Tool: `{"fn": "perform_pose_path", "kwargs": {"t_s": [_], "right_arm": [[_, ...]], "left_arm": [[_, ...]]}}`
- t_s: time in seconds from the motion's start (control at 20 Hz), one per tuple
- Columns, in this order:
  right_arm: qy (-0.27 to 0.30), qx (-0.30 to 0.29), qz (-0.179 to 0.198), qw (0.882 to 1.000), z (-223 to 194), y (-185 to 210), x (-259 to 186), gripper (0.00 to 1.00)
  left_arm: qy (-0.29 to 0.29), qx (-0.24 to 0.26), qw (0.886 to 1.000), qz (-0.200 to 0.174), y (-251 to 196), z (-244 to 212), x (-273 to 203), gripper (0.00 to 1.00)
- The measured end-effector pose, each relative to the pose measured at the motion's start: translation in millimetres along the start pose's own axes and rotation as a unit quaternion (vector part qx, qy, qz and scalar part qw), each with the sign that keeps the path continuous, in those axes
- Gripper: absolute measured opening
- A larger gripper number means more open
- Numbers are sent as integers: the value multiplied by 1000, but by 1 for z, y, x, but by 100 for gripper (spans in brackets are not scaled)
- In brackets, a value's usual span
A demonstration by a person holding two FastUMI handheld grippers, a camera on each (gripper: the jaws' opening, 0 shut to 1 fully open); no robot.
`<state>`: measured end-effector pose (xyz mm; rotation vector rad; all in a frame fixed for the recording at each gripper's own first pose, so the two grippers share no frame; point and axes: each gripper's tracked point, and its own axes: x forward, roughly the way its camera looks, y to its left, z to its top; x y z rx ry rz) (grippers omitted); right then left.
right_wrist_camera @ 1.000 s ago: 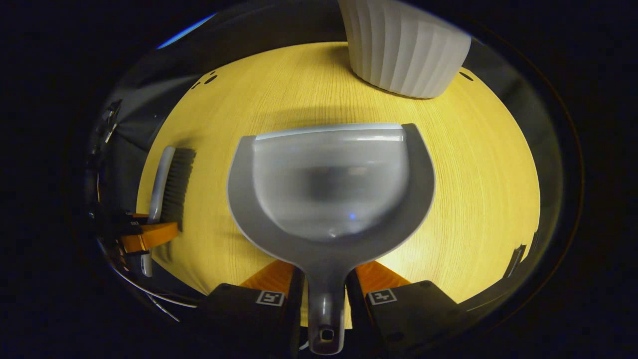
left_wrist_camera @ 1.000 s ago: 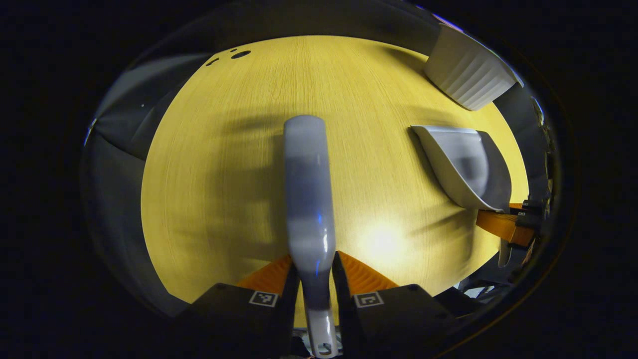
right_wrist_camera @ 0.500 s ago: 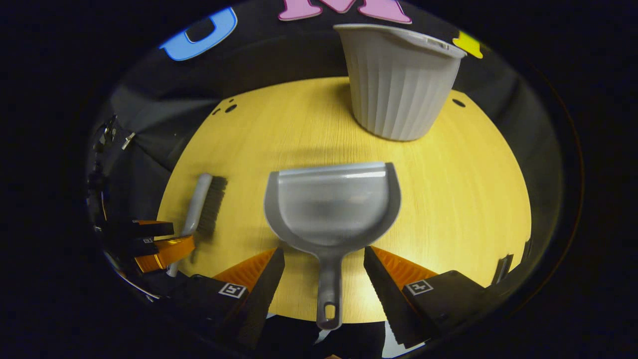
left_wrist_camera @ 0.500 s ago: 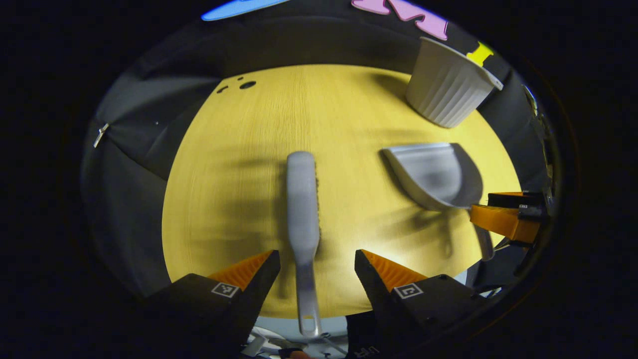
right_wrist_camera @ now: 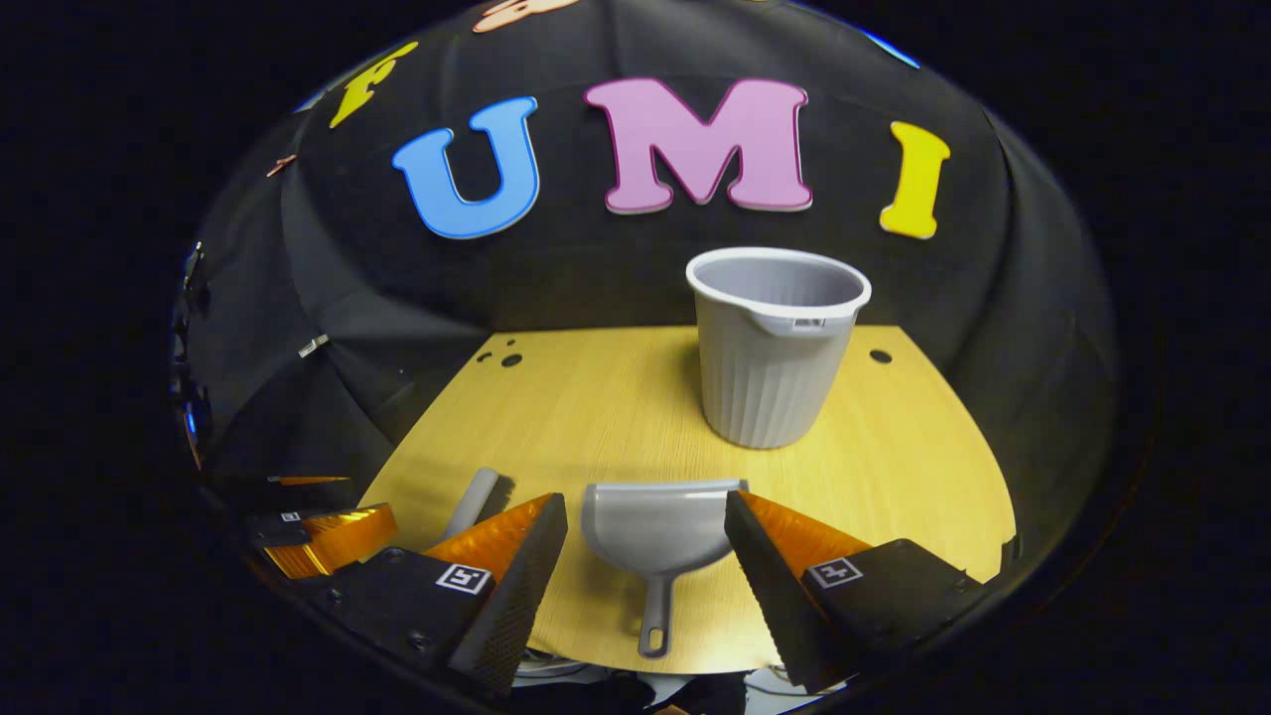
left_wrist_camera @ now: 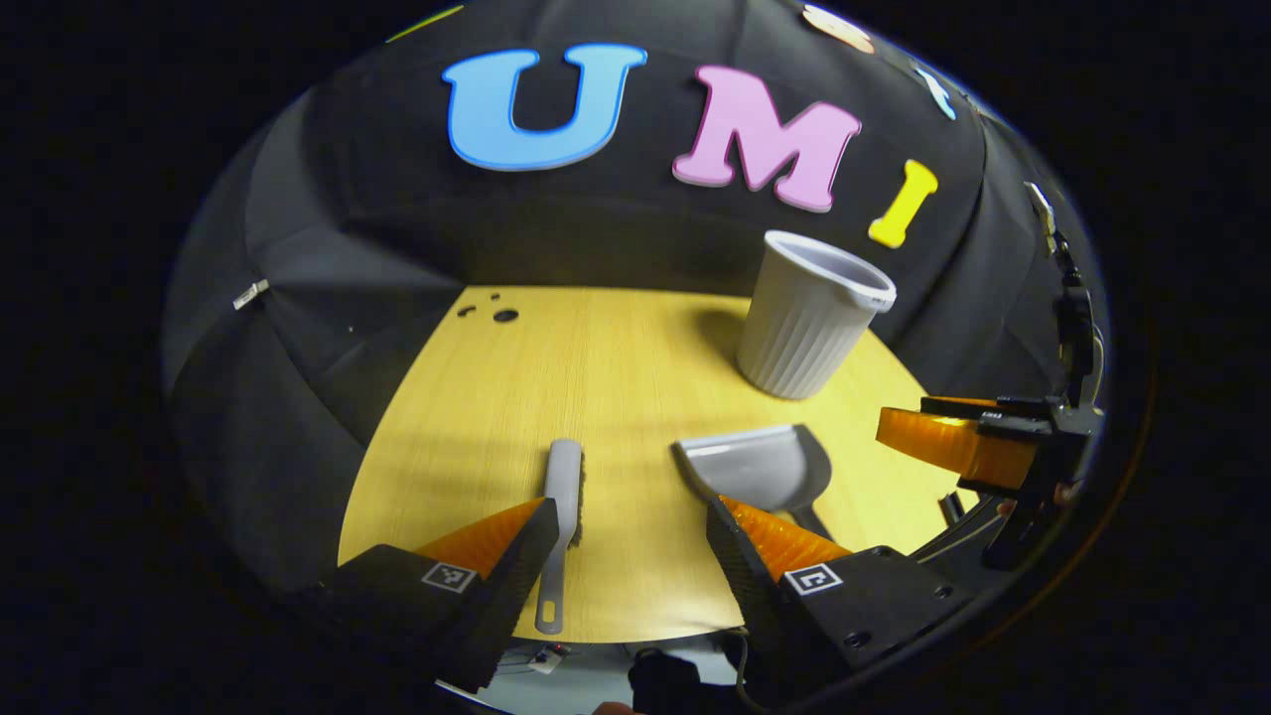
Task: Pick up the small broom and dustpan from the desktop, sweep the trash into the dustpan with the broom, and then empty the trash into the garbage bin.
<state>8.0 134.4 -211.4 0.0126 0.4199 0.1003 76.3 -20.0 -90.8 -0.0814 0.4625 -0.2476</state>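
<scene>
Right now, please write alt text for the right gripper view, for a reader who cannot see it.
The right claw is open above a grey plastic dustpan lying on the yellow wooden desktop. A grey ribbed plastic bin stands upright behind it, and a small grey broom lies to the left.

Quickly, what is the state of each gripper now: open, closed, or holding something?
Left gripper: jaws open, holding nothing; the broom lies on the table.
Right gripper: jaws open, holding nothing; the dustpan lies on the table.

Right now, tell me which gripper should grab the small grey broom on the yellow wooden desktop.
Left. The open left gripper has the broom ahead between its fingers; the open right gripper lines up with the grey plastic dustpan.
</scene>
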Motion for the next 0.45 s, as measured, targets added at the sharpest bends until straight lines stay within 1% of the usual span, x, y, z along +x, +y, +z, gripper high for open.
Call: {"fn": "perform_pose_path", "kwargs": {"t_s": [0.1, 0.25, 0.35, 0.45], "right_arm": [[-37, -5, -12, 999, 12, 1, -10, 99], [-74, 19, -8, 997, 21, -2, -29, 99], [-83, 18, -1, 996, 17, -1, -33, 99], [-90, 10, 3, 996, 9, 2, -39, 99]], "left_arm": [[-64, 9, 998, 15, 1, 26, -22, 96], [-142, 29, 989, 33, 6, 43, -43, 96], [-172, 40, 984, 39, 8, 47, -49, 96], [-199, 36, 979, 41, 4, 51, -57, 96]]}}
